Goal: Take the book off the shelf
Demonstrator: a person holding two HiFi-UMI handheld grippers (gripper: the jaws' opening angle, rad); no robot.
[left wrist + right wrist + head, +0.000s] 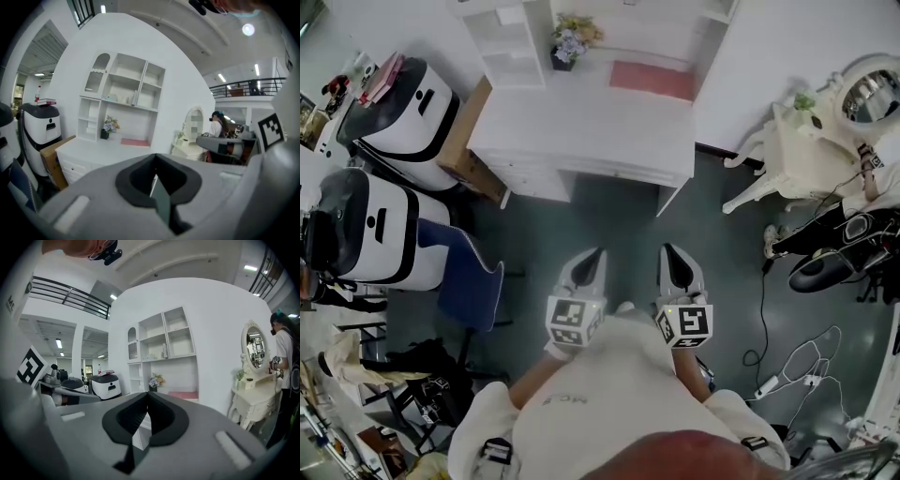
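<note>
A flat pink book (652, 80) lies on the white desk (581, 122), in the open niche under the white shelf unit (511, 33). It shows small and far in the left gripper view (135, 141) and the right gripper view (183, 394). A small upright item (165, 351) stands on a higher shelf, too small to identify. My left gripper (598, 251) and right gripper (666, 247) are held side by side over the dark floor, well short of the desk and pointing at it. Both are shut and hold nothing: the left (154, 157) and the right (147, 393).
A flower pot (572, 39) stands on the desk left of the book. Two white-and-black machines (403, 112) (375, 230), a cardboard box (469, 141) and a blue chair (469, 281) stand at the left. A white vanity table (797, 141), cables (797, 366) and a person (283, 362) are at the right.
</note>
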